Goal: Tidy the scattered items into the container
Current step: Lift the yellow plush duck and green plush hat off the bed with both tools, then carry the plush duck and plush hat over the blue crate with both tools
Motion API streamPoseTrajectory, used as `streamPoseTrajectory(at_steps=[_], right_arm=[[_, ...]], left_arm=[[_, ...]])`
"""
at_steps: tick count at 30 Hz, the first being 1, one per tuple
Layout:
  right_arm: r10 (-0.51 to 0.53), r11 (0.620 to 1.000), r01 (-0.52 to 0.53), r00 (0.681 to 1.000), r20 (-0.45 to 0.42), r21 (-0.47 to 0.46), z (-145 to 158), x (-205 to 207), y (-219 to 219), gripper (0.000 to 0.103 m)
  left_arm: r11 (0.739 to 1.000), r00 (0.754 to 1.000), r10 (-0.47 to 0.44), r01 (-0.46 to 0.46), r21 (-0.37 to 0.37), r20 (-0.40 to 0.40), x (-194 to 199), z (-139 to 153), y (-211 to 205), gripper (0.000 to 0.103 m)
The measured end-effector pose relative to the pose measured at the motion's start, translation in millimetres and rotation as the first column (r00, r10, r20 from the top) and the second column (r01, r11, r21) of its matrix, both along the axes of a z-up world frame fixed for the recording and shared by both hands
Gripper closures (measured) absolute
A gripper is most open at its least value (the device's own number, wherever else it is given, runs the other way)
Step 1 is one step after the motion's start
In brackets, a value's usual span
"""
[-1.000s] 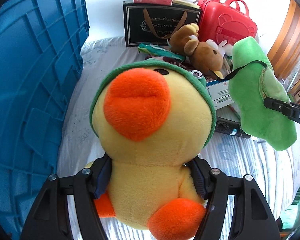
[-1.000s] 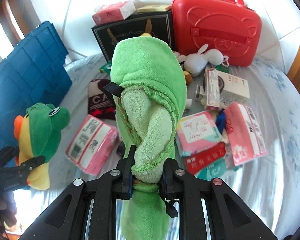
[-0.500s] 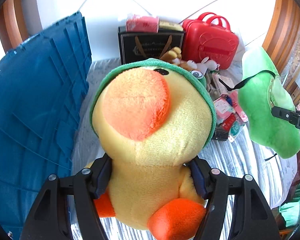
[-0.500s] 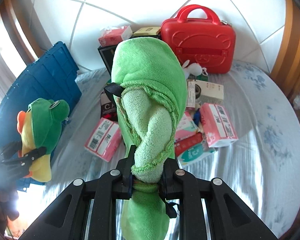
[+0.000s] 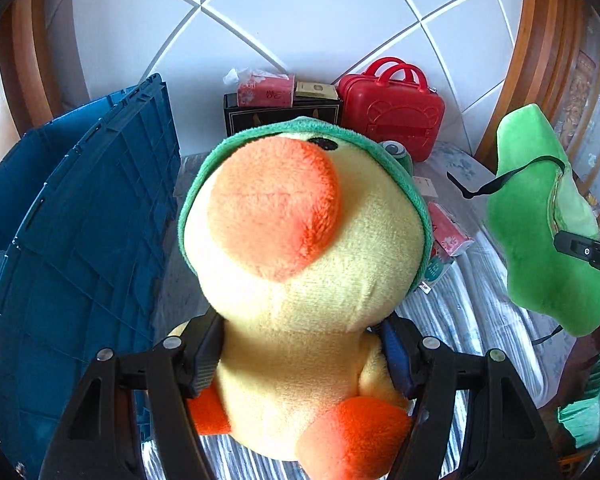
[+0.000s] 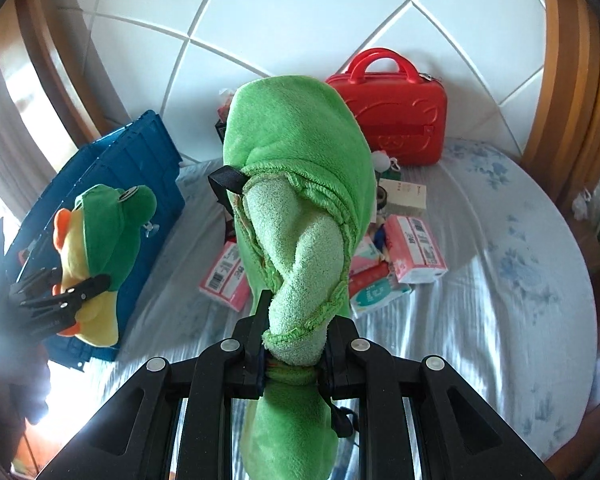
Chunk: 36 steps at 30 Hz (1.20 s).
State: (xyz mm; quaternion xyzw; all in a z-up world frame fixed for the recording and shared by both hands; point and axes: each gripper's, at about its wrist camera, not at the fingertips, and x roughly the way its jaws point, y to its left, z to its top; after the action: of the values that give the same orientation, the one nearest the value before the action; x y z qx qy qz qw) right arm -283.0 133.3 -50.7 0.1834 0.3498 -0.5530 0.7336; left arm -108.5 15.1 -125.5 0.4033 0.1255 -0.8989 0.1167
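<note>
Plush duck [image 5: 300, 280], yellow with an orange beak and a green frog hood, sits pinched at its body between the two fingers of the left gripper [image 5: 300, 360], held up in the air just beside the blue crate [image 5: 84, 248]. In the right wrist view the same duck [image 6: 100, 248] hangs in front of the crate [image 6: 140, 168], which stands on the left part of the bed. The right gripper [image 6: 294, 354] is clamped on a green plush slipper [image 6: 300, 160], its pale inner lining squeezed between the fingers and a black loop at its collar.

Below lies a bed [image 6: 500, 280] covered with a light sheet printed with faint blue flowers and creased into ripples. Scattered tissue packs [image 6: 416, 244] in pink, red and teal lie in a loose heap near the middle of the bed, with a small white box [image 6: 404, 196] beside them. At the far edge, against the wall, stand a red hard case [image 6: 396, 116] with two handles and a black gift bag [image 5: 280, 116] with a pink tissue pack on top. The wall [image 6: 300, 20] is white tile with pale grout lines, framed on both sides by brown wooden posts [image 6: 564, 80].
</note>
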Motion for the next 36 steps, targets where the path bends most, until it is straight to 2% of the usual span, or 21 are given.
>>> streamPoseTrajectory(at_steps=[13, 36], right_arm=[[-0.019, 0.999, 0.021, 0.999, 0.045, -0.05, 23, 0, 36, 0.083], [-0.006, 0.995, 0.013, 0.997, 0.075, -0.097, 38, 37, 66, 0.083]], left_arm=[[0.998, 0.996, -0.056, 0.054, -0.021, -0.076, 19, 50, 8, 0.036], [0.997, 0.985, -0.069, 0.065, -0.035, -0.161, 56, 85, -16, 0.04]])
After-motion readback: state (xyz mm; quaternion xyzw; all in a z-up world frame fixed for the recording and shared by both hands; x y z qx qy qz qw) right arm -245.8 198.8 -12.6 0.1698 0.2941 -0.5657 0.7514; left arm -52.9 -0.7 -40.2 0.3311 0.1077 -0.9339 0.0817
